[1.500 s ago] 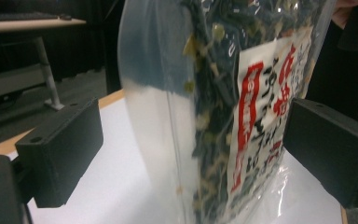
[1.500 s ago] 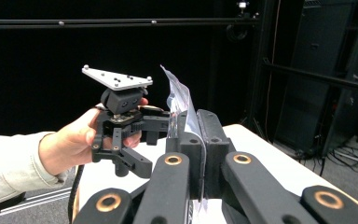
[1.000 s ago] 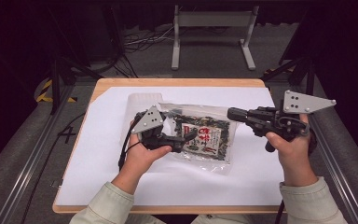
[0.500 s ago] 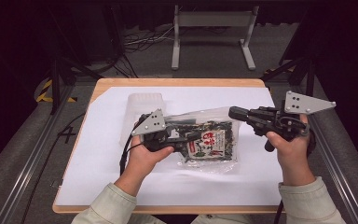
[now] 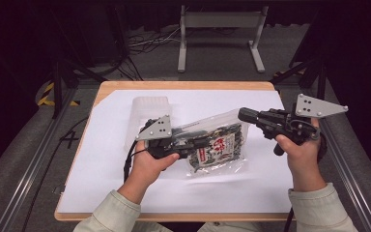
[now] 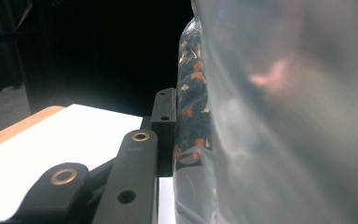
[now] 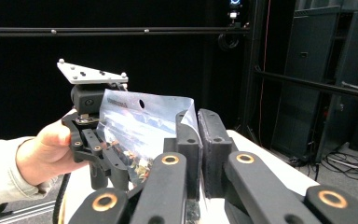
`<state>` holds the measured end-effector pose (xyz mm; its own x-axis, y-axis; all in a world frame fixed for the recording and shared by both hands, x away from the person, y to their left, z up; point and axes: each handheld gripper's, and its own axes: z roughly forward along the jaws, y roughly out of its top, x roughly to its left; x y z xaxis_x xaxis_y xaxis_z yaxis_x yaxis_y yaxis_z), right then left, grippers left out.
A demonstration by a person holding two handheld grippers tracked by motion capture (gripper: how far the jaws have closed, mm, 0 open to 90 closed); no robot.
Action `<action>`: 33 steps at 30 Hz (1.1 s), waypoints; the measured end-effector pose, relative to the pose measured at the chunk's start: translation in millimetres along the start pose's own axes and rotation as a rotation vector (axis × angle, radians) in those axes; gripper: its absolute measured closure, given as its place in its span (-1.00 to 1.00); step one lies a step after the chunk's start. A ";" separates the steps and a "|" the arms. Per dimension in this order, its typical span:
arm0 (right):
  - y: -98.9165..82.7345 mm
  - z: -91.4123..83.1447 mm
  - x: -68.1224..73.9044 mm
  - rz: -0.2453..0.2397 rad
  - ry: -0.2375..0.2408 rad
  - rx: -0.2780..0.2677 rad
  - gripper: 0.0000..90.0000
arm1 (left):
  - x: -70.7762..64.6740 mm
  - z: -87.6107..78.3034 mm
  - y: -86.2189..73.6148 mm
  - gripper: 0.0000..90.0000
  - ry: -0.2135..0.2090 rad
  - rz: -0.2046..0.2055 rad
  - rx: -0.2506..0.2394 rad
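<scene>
A clear plastic snack bag (image 5: 221, 145) with dark contents and a red-and-white label is held between both grippers over the white sheet. My left gripper (image 5: 196, 144) is shut on the bag's left side. In the left gripper view one black jaw presses against the bag (image 6: 261, 121), and the other jaw is hidden behind the plastic. My right gripper (image 5: 244, 115) is shut on the bag's upper right corner. In the right gripper view its jaws pinch the bag's clear top edge (image 7: 140, 116), and farther off the left gripper (image 7: 98, 140) holds the bag.
A clear plastic container (image 5: 149, 110) stands on the white sheet (image 5: 125, 193) just behind my left hand. The wooden table (image 5: 183, 86) ends close behind it. Metal rails run along both sides, and a stand and cables lie on the floor beyond.
The bag has shifted right and lifted off the sheet, uncovering the clear container. My left gripper now grips further into the bag. The right gripper has barely moved.
</scene>
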<state>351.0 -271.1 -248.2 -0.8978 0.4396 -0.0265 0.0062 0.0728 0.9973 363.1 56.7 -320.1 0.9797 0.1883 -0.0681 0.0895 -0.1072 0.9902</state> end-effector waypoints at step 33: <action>-29.2 -33.6 -14.2 0.084 -0.234 -0.021 0.26 | 0.4 -6.4 28.2 0.64 0.071 0.029 -0.016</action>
<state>348.7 -309.5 -274.7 -0.7679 0.6391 0.0440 0.0651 0.0096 0.9978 364.8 60.0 -291.5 0.9667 0.2539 -0.0310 0.0577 -0.0986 0.9934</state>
